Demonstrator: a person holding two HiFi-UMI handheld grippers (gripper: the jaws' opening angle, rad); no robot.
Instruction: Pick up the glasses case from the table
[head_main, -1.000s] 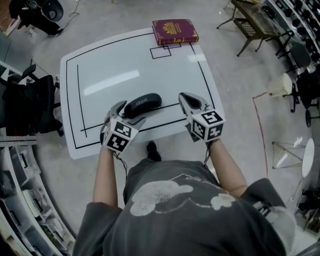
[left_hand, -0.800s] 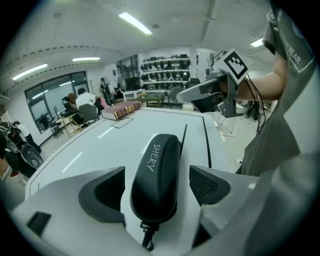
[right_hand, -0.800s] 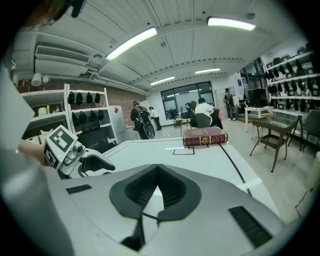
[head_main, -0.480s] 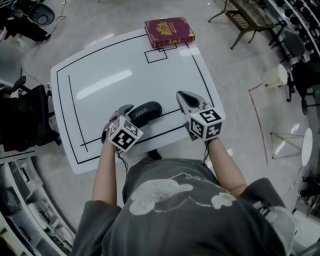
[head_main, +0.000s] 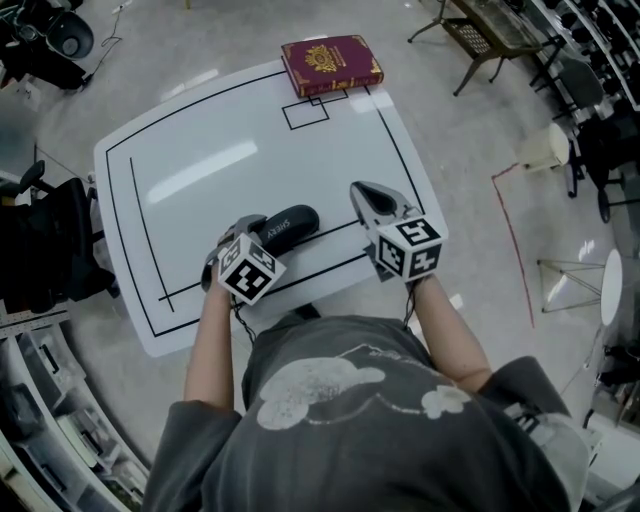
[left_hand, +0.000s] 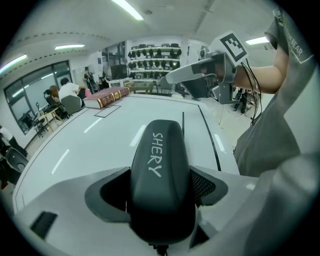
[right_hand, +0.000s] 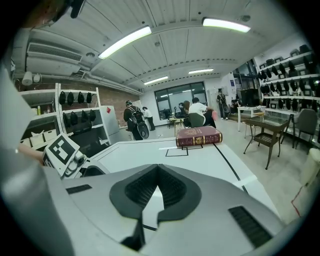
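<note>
The black glasses case (head_main: 288, 224) lies near the front edge of the white table (head_main: 230, 150). White lettering shows on its lid (left_hand: 161, 165). My left gripper (head_main: 258, 233) points steeply down over the case's near end. Its jaws straddle the case and are closing, with the pads beside the case's sides and no firm press visible. The case rests on the table. My right gripper (head_main: 362, 192) hovers to the right of the case, apart from it, its fingertips together and nothing between them (right_hand: 156, 172).
A dark red book (head_main: 331, 62) lies at the table's far edge, beside a small drawn square. Black lines mark the tabletop. Chairs, shelves and a metal frame table (head_main: 495, 40) stand on the floor around; people sit in the background.
My left gripper has sunk and tipped further down over the case's near end. The right gripper drifted slightly; the case has not moved.
</note>
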